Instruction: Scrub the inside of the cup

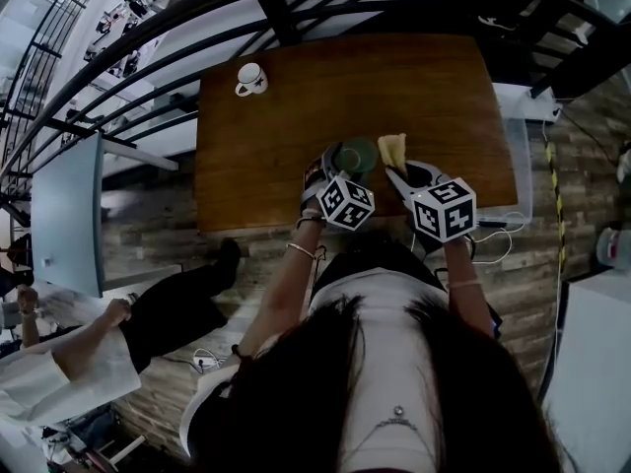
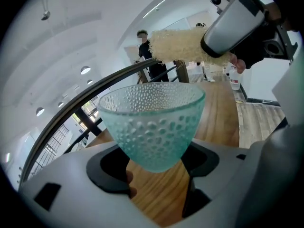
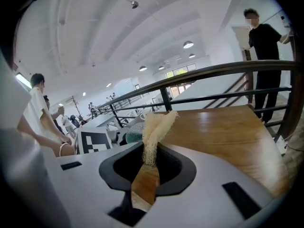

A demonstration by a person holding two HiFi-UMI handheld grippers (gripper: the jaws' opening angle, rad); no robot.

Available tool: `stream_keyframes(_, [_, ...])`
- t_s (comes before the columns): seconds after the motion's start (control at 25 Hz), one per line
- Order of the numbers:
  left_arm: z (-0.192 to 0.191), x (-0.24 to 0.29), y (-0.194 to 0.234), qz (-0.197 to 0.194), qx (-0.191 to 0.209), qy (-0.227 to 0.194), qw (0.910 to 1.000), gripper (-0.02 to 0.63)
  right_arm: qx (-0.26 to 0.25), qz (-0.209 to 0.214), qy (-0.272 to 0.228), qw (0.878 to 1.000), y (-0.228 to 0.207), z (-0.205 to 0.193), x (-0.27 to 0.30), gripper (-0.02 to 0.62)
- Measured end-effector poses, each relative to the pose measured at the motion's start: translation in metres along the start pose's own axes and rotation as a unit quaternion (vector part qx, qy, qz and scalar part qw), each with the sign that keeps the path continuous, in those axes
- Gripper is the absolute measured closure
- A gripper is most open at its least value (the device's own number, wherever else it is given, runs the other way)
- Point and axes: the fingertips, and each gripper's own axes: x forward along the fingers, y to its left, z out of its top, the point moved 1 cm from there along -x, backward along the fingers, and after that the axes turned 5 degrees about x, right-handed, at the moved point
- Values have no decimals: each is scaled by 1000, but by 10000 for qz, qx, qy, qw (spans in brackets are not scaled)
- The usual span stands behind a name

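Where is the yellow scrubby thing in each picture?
Head view: loofah just right of centre, beside the green cup.
Left gripper view: loofah at the top, above the green cup.
Right gripper view: loofah in the centre, pinched in the right gripper.
Shared landmark: the wooden table.

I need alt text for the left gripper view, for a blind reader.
The left gripper grips a green dimpled glass cup over a wooden table. The right gripper holds a pale loofah scrubber outside the cup.
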Motion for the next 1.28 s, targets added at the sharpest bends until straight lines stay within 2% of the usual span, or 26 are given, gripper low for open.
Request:
stream_keyframes(0.4, [9,-4,8,169,567,-76,9982,265,-214,449,461,9977,27,-5,8,505])
stream_keyframes(0.84, [19,-14,5,398,1226,-264,9913,265,-210,668,900,9935,38,-18,9,505])
stream_keyframes(1.28, [29,-31,1,733,1953,-569,9763,265,-58,842,1311,9878,49,-27,7,505])
